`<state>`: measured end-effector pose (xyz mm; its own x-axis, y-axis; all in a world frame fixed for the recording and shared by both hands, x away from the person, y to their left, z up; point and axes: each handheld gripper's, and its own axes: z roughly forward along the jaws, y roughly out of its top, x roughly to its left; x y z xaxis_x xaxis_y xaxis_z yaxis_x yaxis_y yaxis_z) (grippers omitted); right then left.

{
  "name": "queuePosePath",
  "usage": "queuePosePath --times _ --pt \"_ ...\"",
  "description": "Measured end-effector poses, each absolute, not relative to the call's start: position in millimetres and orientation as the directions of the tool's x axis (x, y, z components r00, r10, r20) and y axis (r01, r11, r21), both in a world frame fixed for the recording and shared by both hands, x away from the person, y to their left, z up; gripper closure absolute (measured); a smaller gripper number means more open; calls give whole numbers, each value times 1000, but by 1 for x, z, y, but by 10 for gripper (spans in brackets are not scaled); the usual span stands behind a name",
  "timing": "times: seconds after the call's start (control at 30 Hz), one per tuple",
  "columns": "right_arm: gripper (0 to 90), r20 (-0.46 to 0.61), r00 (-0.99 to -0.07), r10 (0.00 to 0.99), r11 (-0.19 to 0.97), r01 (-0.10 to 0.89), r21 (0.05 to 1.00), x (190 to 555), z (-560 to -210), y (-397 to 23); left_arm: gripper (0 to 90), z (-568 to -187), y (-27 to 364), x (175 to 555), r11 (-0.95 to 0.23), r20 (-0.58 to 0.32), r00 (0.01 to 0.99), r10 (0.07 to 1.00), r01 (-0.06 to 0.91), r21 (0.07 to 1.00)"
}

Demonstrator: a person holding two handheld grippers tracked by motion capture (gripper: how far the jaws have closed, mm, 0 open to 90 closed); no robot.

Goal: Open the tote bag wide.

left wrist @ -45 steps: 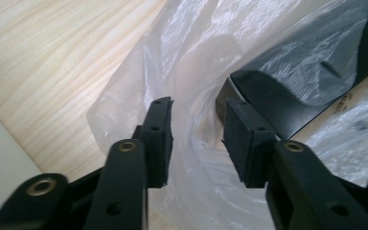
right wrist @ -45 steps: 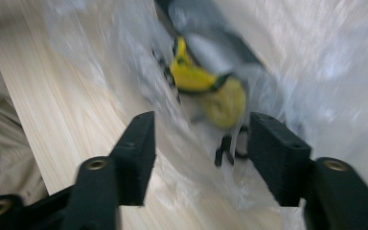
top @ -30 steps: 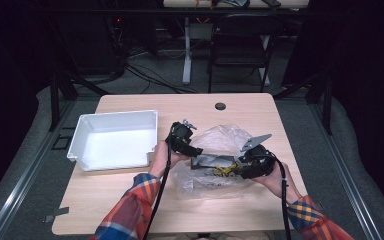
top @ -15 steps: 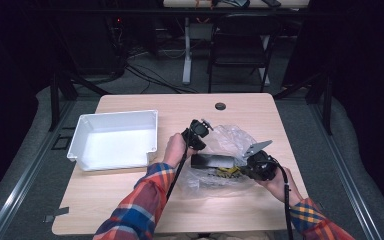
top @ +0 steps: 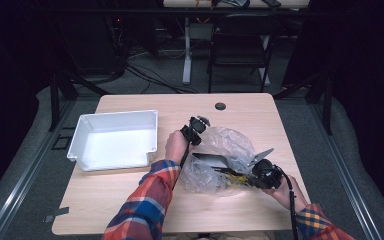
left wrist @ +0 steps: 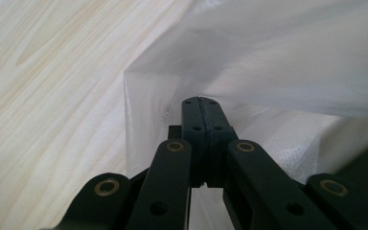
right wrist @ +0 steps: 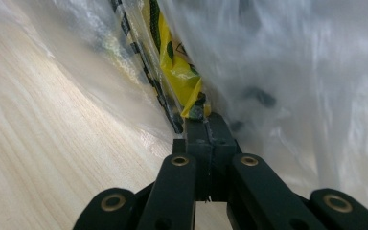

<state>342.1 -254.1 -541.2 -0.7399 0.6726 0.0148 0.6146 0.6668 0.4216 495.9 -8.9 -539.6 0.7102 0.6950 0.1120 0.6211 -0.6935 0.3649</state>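
- We see a clear plastic bag (top: 220,160) lying crumpled on the right half of the pale wood-grain table (top: 130,210); its film is thin, glossy and heavily wrinkled, puffed up rather than flat.
- Through the film we make out a dark flat shape and a yellow packet with black markings (right wrist: 175,67); what they are we cannot tell.
- In the left gripper view the bag looks milky and smooth, with a folded edge and a faint woven pattern near the black jaws.
- Our left gripper (top: 196,126) sits at the bag's upper left edge. Its jaws have just been closing and now stand pressed together, with the bag's film pinched at their tips (left wrist: 202,103).
- Our right gripper (top: 252,175) lies low at the bag's lower right edge. Its jaws have likewise just been closing and are now fully together, clamped on the film just beside the yellow packet's corner (right wrist: 206,122).
- A white plastic tray (top: 82,150), rectangular with rounded corners and raised walls, stands on the table's left half, apart from the bag.
- A small dark round disc (top: 220,106) sits near the table's far edge.
- Both sleeves (top: 145,200) are red, blue and yellow plaid.
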Motion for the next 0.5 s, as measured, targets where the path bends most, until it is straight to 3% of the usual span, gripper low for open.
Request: queuePosePath --times 0.13,0.2,0.33,0.5 --pt "890 21 -751 660 676 605 421 342 -538 -253 864 -536 -7 494 -675 91 706 702 620 400" --pt "800 40 -766 642 669 584 460 340 -532 -252 720 -527 -6 490 -656 73 700 711 621 429" --pt "653 54 -785 617 657 551 515 333 -512 -249 526 -506 1 477 -633 44 705 707 605 483" --pt "513 58 -802 595 632 512 582 321 -484 -245 379 -477 15 449 -610 24 716 698 576 544"
